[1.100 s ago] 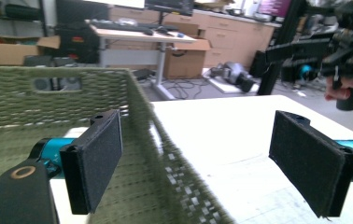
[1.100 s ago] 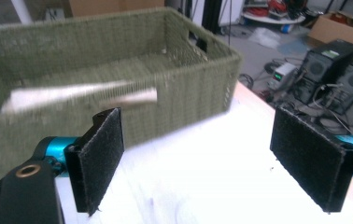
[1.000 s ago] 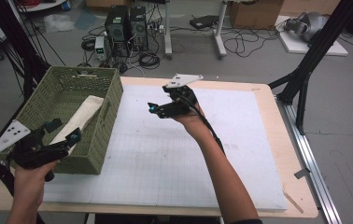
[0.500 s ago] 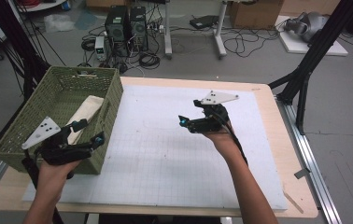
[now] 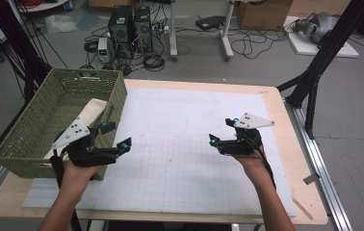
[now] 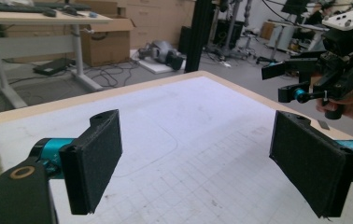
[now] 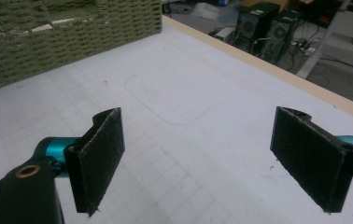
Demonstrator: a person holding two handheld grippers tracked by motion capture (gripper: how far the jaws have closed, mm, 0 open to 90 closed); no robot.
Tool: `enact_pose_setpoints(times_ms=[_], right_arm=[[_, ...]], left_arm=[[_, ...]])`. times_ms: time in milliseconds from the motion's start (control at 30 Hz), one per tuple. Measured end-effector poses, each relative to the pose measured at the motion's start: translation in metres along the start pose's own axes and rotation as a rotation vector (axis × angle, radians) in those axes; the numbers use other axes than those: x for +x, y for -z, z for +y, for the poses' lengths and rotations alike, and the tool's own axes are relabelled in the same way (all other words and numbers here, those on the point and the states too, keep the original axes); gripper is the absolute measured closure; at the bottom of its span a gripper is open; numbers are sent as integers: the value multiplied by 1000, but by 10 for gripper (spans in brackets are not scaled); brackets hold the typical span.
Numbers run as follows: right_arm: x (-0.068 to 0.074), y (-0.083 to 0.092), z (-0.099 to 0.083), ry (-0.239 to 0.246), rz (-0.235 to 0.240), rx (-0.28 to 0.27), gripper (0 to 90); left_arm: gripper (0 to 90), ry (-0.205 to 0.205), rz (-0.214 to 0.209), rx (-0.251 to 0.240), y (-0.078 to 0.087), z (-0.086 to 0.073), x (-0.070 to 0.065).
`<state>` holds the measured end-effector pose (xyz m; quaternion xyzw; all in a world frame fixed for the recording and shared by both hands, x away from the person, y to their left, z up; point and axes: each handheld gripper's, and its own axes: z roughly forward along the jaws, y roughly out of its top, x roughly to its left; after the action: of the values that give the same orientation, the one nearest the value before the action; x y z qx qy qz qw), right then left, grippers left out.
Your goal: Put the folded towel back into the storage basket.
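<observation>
Landmark: the green basket [image 5: 40, 125], which sits at the left edge of the counter [image 5: 295, 202] on the white grid mat [image 5: 189, 144].

Left gripper [image 5: 115, 135] is held just off the basket's right front corner, over the mat, w/ jaws spread wide and nothing between them. In the left gripper view its two black pads [image 6: 93, 163] stand far apart w/ only bare mat between. The person's left hand [image 5: 76, 171] grips it from below, just in front of the basket's front wall.

Right gripper [image 5: 222, 131] is well apart from the basket, over the mat's right half, pointing back toward the basket. Jaws spread as well, empty. The right gripper view shows its pads [image 7: 97, 156] wide apart, w/ the woven basket wall [image 7: 48, 42] up at top left, far off. The right hand [image 5: 247, 159] holds it from behind. That gripper also shows at the top right of the left gripper view [image 6: 305, 79].

Inside the basket lies a pale cloth [image 5: 91, 113], folded, against the right wall, near the left gripper but not touched by it.

A faint rounded-rectangle outline [image 5: 168, 126] is drawn on the mat, right of the basket, between both grippers and a bit farther back.
</observation>
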<state>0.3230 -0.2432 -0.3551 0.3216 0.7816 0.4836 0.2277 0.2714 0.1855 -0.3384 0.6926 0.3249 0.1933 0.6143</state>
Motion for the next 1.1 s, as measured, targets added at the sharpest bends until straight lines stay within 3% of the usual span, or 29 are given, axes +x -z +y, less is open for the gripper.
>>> enact_pose_setpoints(times_ms=[233, 533, 833, 1100], right_arm=[[-3, 22, -21, -13, -58, -15, 162], [-10, 42, -56, -67, -123, -21, 162], [-14, 50, -86, -96, -169, 8, 162], [-17, 50, -94, -87, -190, 27, 162]], left_arm=[[173, -19, -48, 40, -23, -9, -11], [175, -57, -103, 100, -51, -31, -29], [175, -55, -128, 151, -74, -68, -35], [175, -51, -121, 140, -79, -84, -33]])
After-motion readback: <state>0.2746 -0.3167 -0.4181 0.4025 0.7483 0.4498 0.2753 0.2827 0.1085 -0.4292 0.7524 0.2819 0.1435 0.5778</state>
